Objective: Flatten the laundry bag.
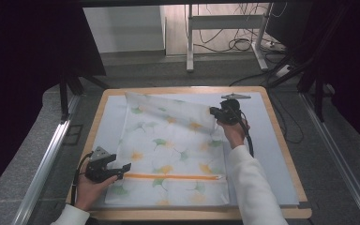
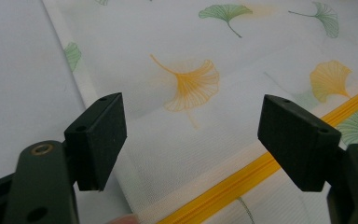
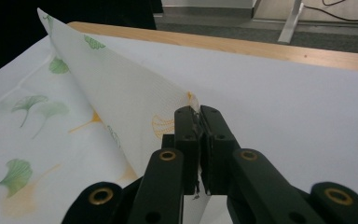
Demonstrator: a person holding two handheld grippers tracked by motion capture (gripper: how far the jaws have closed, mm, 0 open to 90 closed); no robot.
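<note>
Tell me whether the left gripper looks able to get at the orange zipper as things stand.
Probably yes. The left gripper hovers open right at the near end of the orange zipper, which lies flat and uncovered on the leaf-print bag. The right gripper holds the far corner, out of its way.

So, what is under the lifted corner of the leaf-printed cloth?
Under the raised corner of the cloth shows more of the same cloth and the white sheet on the table. What lies under the flat part is covered.

Wooden table, centre of frame, light rim visible at top and right edges. Pale blue sheet covers tabletop. White leaf-print cloth lies on sheet, centre-left; orange zip near lower edge; upper-right corner lifted.
</note>
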